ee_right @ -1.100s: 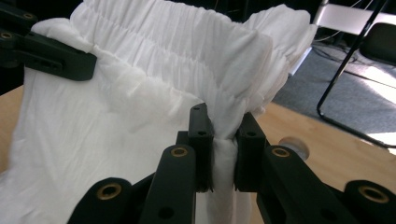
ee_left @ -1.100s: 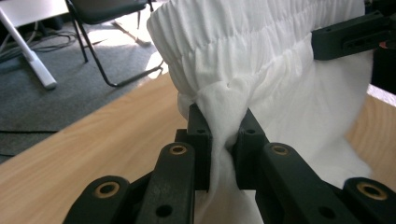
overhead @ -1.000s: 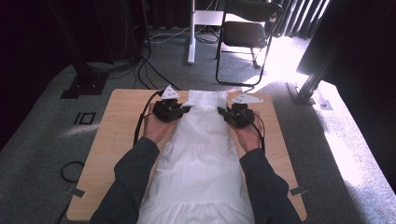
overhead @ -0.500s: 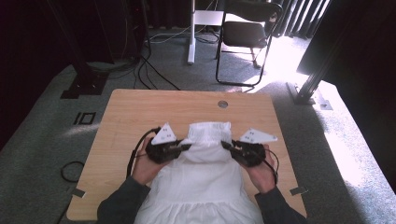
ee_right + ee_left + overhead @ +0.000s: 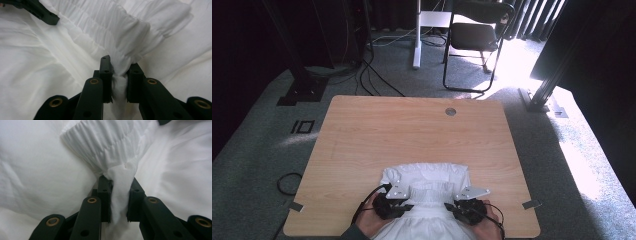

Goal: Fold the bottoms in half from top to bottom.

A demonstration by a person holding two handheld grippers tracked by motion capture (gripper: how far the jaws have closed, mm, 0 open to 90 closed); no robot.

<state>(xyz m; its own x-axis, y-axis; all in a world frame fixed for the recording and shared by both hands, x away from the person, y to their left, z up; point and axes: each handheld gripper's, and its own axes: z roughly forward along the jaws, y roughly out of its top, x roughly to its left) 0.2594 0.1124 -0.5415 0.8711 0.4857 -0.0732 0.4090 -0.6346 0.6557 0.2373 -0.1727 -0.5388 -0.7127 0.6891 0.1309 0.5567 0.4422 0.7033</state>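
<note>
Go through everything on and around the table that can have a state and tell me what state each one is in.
White garment: folded over at the table's near edge, bunched.
Left claw: shut on the garment's gathered band.
Right claw: shut on the same band.
Chair: upright, unoccupied.

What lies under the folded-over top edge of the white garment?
More of the same white garment, doubled onto itself on the wooden table. The tabletop beneath the layers is covered, so anything there cannot be seen.
</note>
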